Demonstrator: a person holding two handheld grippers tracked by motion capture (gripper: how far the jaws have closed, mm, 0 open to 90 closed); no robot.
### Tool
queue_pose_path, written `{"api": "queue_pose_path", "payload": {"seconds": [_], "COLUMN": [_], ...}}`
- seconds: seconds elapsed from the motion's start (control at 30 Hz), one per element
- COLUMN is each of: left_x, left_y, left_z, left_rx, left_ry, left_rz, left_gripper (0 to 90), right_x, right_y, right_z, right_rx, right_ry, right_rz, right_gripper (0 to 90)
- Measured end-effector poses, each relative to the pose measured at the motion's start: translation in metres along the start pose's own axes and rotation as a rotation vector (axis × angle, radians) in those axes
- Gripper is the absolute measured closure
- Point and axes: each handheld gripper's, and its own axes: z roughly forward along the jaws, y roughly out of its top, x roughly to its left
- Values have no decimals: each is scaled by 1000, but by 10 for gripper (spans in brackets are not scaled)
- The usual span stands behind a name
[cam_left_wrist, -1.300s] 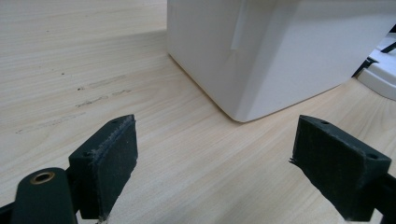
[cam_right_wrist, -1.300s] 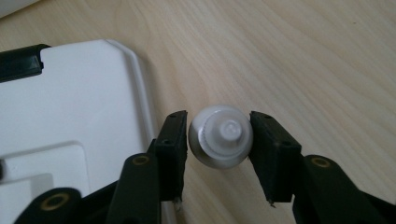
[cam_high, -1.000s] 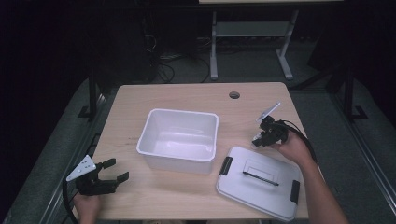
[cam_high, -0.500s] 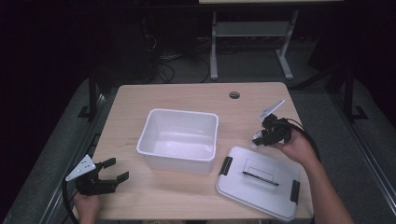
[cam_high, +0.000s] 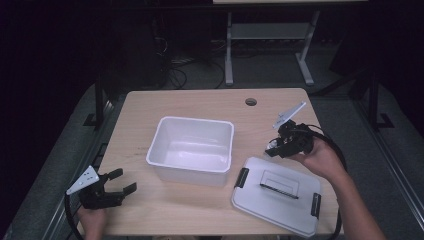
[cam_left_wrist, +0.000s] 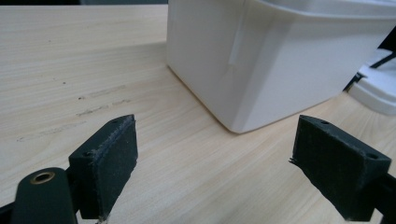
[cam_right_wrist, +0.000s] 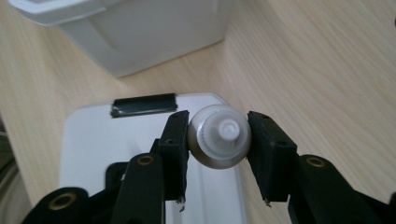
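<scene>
Over on the right of the tabletop (cam_high: 200, 102), the right tongs (cam_high: 274, 148) are held clear of the wood by a hand whose forearm comes in from the near right corner, the wrist bent so the jaws aim left and slightly down toward the white storage bin (cam_high: 192, 150). In the right gripper view these tongs (cam_right_wrist: 218, 135) are clenched on a small round bottle (cam_right_wrist: 219, 136) with a white ribbed cap, seen cap-end on, one black pad pressing each side of it. Beneath the bottle in that view lies the grey bin lid (cam_right_wrist: 93, 140), with a black latch at its far edge. In the high view the lid (cam_high: 277, 197) lies flat at the near right of the tabletop, just beside the bin, with a handle at its middle and a black latch at each end. The left tongs (cam_high: 120, 182) sit low at the near left corner, the hand under them at the tabletop's edge, jaws pointing right toward the bin. In the left gripper view they (cam_left_wrist: 212, 154) stand released and wide apart with bare wood between them, the bin's corner (cam_left_wrist: 261, 60) just ahead.
</scene>
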Motion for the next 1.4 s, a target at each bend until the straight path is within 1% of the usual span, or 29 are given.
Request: {"api": "queue_pose_path", "payload": {"seconds": [0.07, 0.27, 0.37, 0.57, 0.8, 0.97, 1.07, 1.1, 1.17, 1.23, 1.4], "left_x": [0, 0, 0, -1, -2, -2, -1, -2, -1, -1, -1], "left_y": [0, 0, 0, 0, 0, 0, 0, 0, 0, 0, 0], "left_z": [0, -1, -1, -1, 0, 0, 0, 0, 0, -1, -1], "left_rx": [1, 0, 2, 7, 11, 16, 15, 16, 16, 15, 18], "left_ry": [1, 2, 2, 3, 5, 5, 4, 5, 6, 6, 5], "left_rz": [1, -1, -2, 3, 6, 10, 9, 9, 10, 11, 13], "left_gripper": [130, 131, 131, 131, 131, 131, 131, 130, 131, 130, 131], "right_x": [5, 15, 20, 33, 48, 59, 66, 68, 72, 76, 84], "right_y": [2, 9, 13, 27, 44, 58, 67, 69, 75, 81, 95], "right_z": [-1, -5, -9, -19, -28, -33, -35, -35, -36, -36, -33], "right_rx": [2, 1, 6, 12, 10, 12, 22, 22, 23, 24, 25], "right_ry": [8, 38, 45, 52, 80, 90, 84, 88, 91, 98, 100], "right_rz": [-11, -11, -30, -60, -82, -114, -143, -143, -163, -170, -211], "right_gripper": [599, 599, 599, 599, 599, 599, 598, 598, 598, 598, 599]}}
